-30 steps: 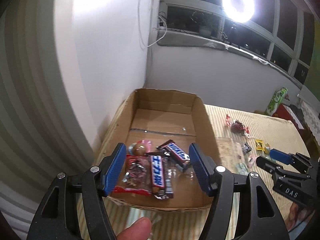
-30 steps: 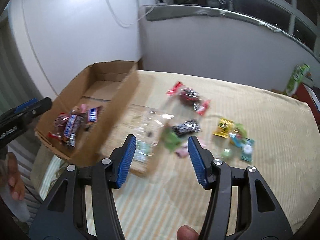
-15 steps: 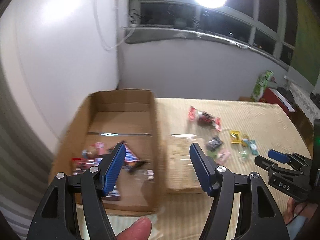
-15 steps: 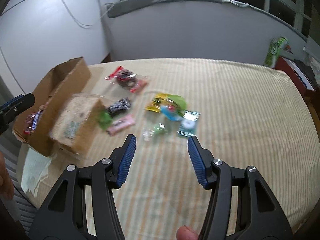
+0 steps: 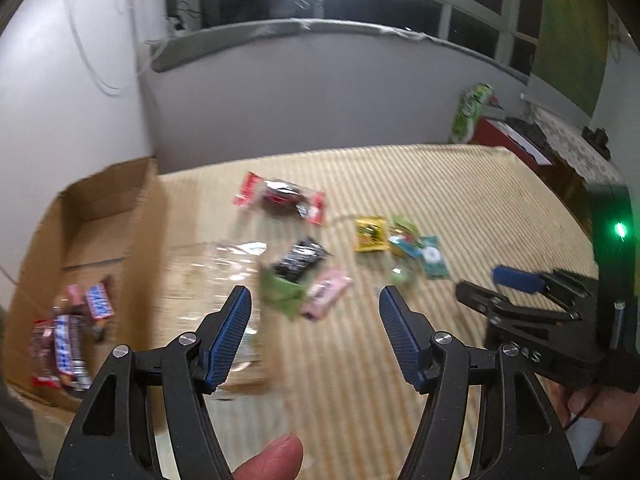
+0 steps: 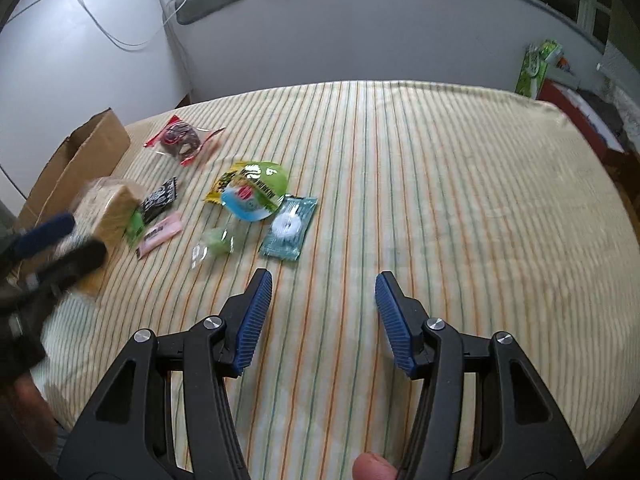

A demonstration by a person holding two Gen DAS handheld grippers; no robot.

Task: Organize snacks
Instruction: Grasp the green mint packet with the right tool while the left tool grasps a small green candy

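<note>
A cardboard box [image 5: 104, 216] at the left holds several snack bars [image 5: 68, 340]. Loose snacks lie on the striped cloth: a red-ended packet [image 5: 280, 198], a black packet [image 5: 298, 260], a pink bar [image 5: 326, 292], a yellow packet [image 5: 370, 234] and a teal packet [image 5: 432, 258]. My left gripper [image 5: 314, 336] is open and empty, above the cloth in front of the pink bar. My right gripper [image 6: 322, 316] is open and empty, just right of the teal packet [image 6: 288, 222] and a small green candy [image 6: 216, 242].
A clear-wrapped brown block [image 5: 216, 280] sits beside the box's right wall. The striped bed surface [image 6: 460, 184] stretches right. A green bag [image 6: 536, 66] and a red cabinet stand at the far right by the grey wall.
Both grippers have swung right, away from the box and toward the loose snacks. The box has slid to the left edge of both views. Both grippers stay open.
</note>
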